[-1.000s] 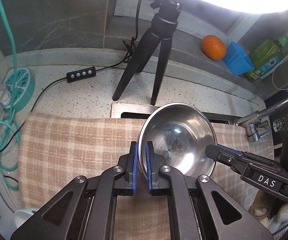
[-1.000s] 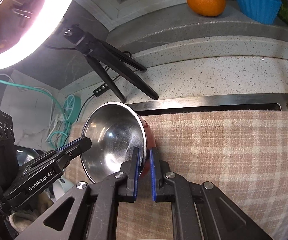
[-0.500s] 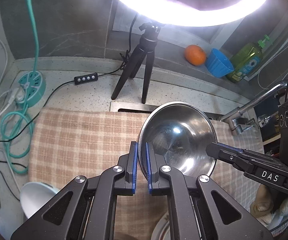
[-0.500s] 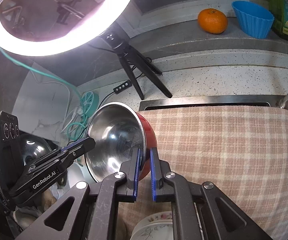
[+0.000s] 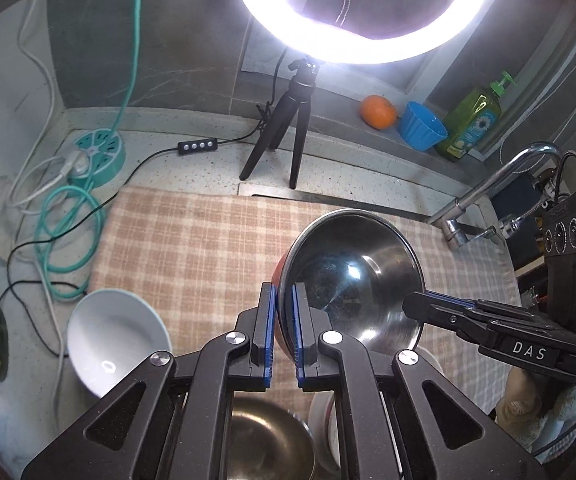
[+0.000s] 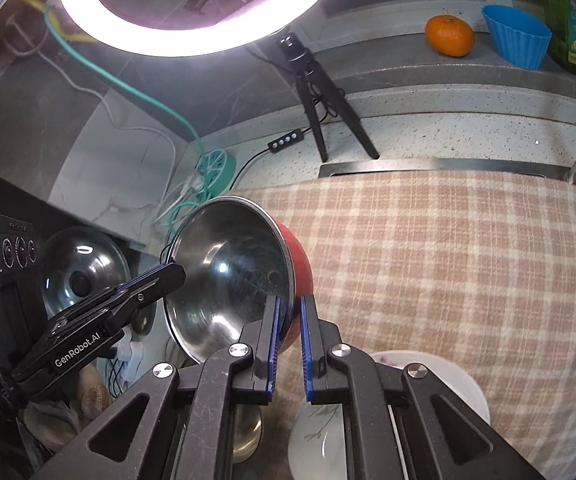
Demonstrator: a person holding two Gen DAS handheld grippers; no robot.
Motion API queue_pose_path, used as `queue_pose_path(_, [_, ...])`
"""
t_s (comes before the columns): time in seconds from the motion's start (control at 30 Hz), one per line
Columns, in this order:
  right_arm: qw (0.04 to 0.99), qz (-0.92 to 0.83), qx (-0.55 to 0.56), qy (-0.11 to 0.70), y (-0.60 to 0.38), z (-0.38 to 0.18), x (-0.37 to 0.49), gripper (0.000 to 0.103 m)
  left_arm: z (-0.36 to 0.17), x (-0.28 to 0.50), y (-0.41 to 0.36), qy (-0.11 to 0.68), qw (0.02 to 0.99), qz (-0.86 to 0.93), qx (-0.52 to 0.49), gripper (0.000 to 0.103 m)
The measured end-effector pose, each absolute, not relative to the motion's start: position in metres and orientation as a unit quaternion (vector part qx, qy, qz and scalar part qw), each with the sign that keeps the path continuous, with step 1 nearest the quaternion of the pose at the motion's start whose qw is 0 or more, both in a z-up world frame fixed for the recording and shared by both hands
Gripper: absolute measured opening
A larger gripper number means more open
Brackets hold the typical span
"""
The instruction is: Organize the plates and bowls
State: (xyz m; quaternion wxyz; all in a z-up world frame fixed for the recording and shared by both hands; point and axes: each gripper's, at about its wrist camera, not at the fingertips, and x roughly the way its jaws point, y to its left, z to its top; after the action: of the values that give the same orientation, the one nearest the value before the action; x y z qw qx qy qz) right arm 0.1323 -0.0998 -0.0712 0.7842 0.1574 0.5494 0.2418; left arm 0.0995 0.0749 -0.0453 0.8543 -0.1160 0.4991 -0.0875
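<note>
Both grippers have lifted a round steel bowl with a red outer shell (image 5: 352,276) off the beige checked cloth (image 5: 192,240) and drawn it back toward the near edge. A second ago the bowl sat low against the cloth with little else in sight; now the view takes in more of the counter and other dishes below.

The left gripper (image 5: 283,320) is pinched narrow on the bowl's left rim, one blue-padded finger inside and one outside. The right gripper (image 6: 290,328) clamps the opposite rim the same way. The bowl hangs tilted between them above the cloth, its mirror-bright hollow facing the left gripper's camera and its glossy red shell turned toward the cloth.

Newly in view below the bowl: a plain white ceramic bowl (image 5: 116,340) at the cloth's near left corner, smooth and matte; a dull brass-coloured metal bowl (image 5: 268,436) under the left gripper; and a white ceramic bowl with a faint leaf print (image 6: 324,436) under the right gripper.

Beyond the cloth, a glowing ring light (image 5: 360,12) on a short black tripod (image 5: 288,120) stands on the speckled stone counter (image 5: 192,160), now seen whole rather than cut off. On the ledge behind sit a round orange fruit (image 5: 378,111), a ribbed blue silicone cup (image 5: 422,125) and a green plastic pump bottle (image 5: 474,120). A curved chrome tap (image 5: 488,188) rises at the cloth's right edge.
</note>
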Motion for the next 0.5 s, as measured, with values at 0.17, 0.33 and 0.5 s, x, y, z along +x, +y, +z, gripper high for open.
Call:
queue_pose_path(0.17, [0.778, 0.256, 0.149, 0.554, -0.087, -0.072, 0.11, 0.009, -0.046, 0.073, 0.083, 0.499, 0.855, -0.079, -0.119, 0.006])
queue_pose_path(0.33, [0.771, 0.274, 0.135, 0.559, -0.072, -0.073, 0.087, 0.009, -0.05, 0.045, 0.097, 0.502, 0.852, -0.071, -0.133, 0.006])
queue_pose_path(0.5, [0.761, 0.287, 0.119, 0.57, -0.054, -0.08, 0.069, 0.01, -0.059, 0.018, 0.11, 0.509, 0.847, -0.06, -0.142, 0.006])
